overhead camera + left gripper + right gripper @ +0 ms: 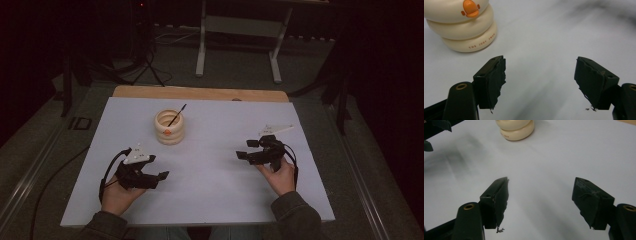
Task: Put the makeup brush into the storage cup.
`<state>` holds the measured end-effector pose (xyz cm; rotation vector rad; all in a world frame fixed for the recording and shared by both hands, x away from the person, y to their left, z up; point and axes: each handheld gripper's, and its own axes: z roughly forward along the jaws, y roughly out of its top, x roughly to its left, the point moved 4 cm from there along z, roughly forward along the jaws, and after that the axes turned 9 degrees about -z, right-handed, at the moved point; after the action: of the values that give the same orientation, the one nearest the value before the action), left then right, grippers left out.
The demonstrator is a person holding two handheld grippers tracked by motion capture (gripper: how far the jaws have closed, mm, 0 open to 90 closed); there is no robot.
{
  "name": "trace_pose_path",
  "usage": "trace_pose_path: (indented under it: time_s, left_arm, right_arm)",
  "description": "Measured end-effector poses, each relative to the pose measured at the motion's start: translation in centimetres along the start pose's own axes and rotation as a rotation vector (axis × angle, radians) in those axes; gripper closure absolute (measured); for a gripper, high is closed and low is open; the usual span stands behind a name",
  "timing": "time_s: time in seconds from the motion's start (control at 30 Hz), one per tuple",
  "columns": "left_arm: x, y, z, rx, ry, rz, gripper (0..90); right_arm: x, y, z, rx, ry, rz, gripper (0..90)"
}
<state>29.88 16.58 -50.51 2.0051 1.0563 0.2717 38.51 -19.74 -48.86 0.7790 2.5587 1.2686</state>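
A cream holder (169,127) made of stacked rings stands on the white table (215,200), left of centre toward the back, with a thin black stick leaning out of it. In the left gripper view the holder (461,27) shows an orange beak and small lettering. My left gripper (157,167) rests low at the front left, open, pointing right; its jaws (540,72) stand wide with nothing between them. My right gripper (245,150) sits at the right, pointing left, open and empty (540,192). The holder (516,130) lies far ahead of it.
A wooden strip (200,92) runs along the table's far edge. Beyond it on the dark floor stand a white frame's legs (202,45) and a tripod (147,65). In the right gripper view the left gripper (434,127) shows at the top left.
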Motion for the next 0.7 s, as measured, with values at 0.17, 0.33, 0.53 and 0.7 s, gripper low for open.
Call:
trace_pose_path:
  time_s: [0.17,0.33,0.53,0.7]
  left_arm:
    - [0.0,-0.1,-0.1,-0.002,-0.003,-0.006,25.2]
    - [0.0,-0.1,-0.2,-0.006,-0.003,-0.012,24.9]
    - [-0.1,-0.3,-0.2,-0.002,-0.009,-0.017,24.5]
    - [-0.3,-0.4,-0.2,-0.001,-0.011,-0.014,24.4]
  right_arm:
    - [-0.1,-0.9,-0.6,-0.003,-0.015,0.011,26.6]
    - [-0.2,-1.6,-1.1,-0.008,-0.021,0.026,25.2]
    - [0.0,-2.5,-2.0,-0.005,-0.050,0.016,24.5]
    - [0.0,-3.3,-2.6,-0.006,-0.062,0.020,22.5]
